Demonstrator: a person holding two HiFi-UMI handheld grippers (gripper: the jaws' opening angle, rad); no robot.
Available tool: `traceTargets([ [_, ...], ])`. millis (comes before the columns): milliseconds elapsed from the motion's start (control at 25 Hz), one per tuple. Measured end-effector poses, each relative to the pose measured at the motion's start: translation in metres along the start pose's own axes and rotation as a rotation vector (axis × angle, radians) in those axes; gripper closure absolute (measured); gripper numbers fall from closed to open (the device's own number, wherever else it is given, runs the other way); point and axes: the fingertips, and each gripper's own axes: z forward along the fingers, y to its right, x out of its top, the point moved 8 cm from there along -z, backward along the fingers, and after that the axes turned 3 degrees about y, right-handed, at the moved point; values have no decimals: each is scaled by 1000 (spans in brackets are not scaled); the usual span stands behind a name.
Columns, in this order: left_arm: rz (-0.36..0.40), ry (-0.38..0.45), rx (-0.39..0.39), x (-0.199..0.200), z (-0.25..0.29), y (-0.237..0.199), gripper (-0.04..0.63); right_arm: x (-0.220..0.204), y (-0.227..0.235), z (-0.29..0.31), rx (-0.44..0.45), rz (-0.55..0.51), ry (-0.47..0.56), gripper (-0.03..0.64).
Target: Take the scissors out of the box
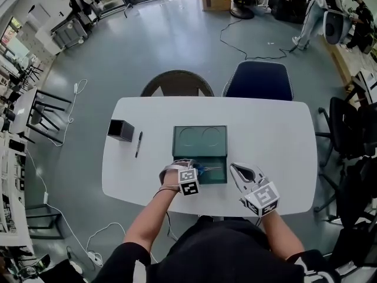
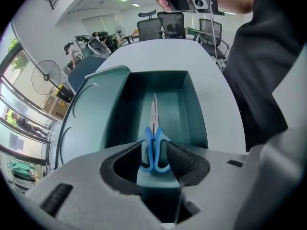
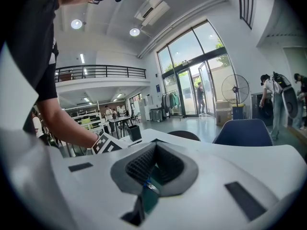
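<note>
Left hand-held gripper (image 2: 154, 151) has its jaws closed on the blue handle loops of the scissors (image 2: 154, 121). The scissors lie flat in the near tray of the open green box (image 2: 120, 114), blades pointing right. Right hand-held gripper (image 3: 154, 146) sits just right of the box on the near part of the white surface (image 1: 265, 134), with its jaws together and nothing between them.

The scissors look light and stiff. Their thin steel blades are likely slick, so the plastic loops are the better place to hold. Gripped only at that end, the blades may sag or pivot, so the hold probably needs to be firm and the lift level to clear the tray wall.

Beyond the tray, the box lid (image 1: 199, 139) lies folded open. To the far left are a pen (image 1: 138, 144) and a black pen holder (image 1: 121, 130). A grey chair (image 1: 178, 82) and a blue chair (image 1: 259, 80) stand past the far edge.
</note>
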Motion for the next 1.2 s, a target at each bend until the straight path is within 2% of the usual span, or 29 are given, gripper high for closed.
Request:
traceTargets([
  [120,-20,-23,-39,-3,8,4,412,-2,-1,-1,0,4,-4,611],
  [320,-24,-26,-50,1,16,3,413,-5,1,-5,2,4,-3,611],
  [600,-48,-9,-119,1,19,7,488,-10,3,-5,5,12,-4,611],
  [840,-29,-2,-83,0,17,9,494,-7,2,-2,16,9,-2,611],
  [1200,-47,70,3,0,-4,12,499,-7,-2,-2,23,2,-1,611],
])
